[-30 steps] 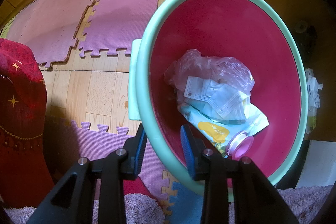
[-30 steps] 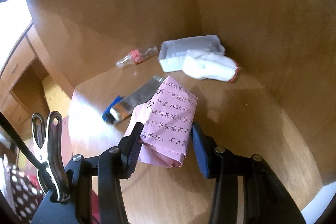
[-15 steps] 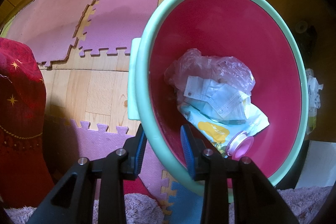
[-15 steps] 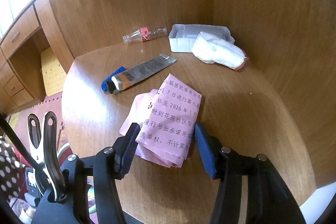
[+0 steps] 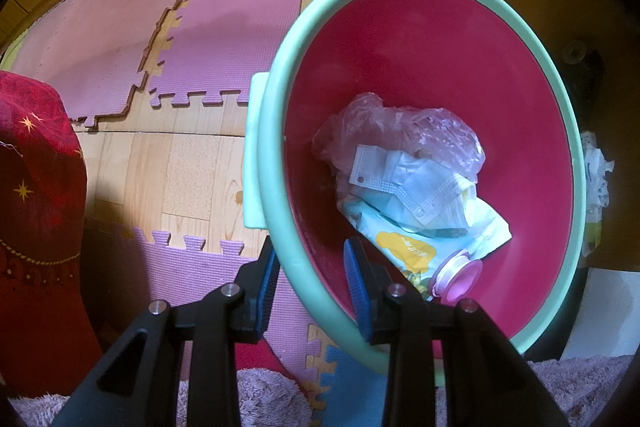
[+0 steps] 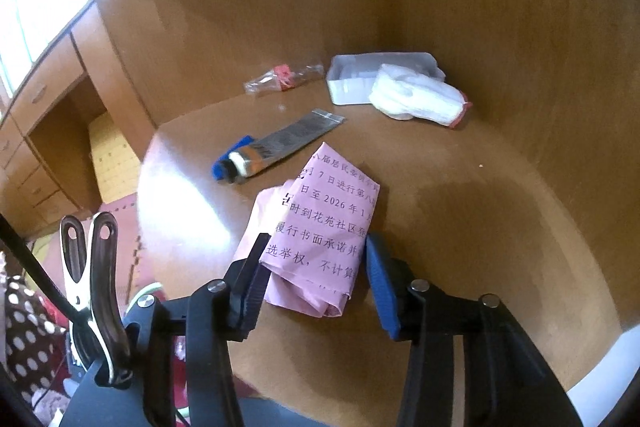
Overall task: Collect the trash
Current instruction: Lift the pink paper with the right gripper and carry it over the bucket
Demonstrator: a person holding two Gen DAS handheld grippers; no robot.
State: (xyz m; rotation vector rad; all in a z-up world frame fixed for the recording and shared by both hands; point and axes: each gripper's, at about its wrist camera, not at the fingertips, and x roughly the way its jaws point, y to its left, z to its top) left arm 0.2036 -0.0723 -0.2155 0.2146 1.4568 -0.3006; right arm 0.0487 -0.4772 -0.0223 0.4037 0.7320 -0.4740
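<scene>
The folded pink paper (image 6: 320, 227) lies on the wooden surface (image 6: 460, 227) with its near end between the jaws of the right gripper (image 6: 314, 277), which are closing on it; the left pad touches its edge, the right is just beside it. Beyond the jaws lie a tube (image 6: 276, 147), a wrapper (image 6: 284, 79), a white tray (image 6: 360, 79) and a wad of tissue (image 6: 416, 99), all uncollected. The left gripper (image 5: 312, 275), jaws narrow, clamps the rim of the basin (image 5: 276, 187), which already holds a plastic bag (image 5: 400, 131), a face mask (image 5: 412, 183) and a pouch (image 5: 420, 243). Collection looks roughly half done.
</scene>
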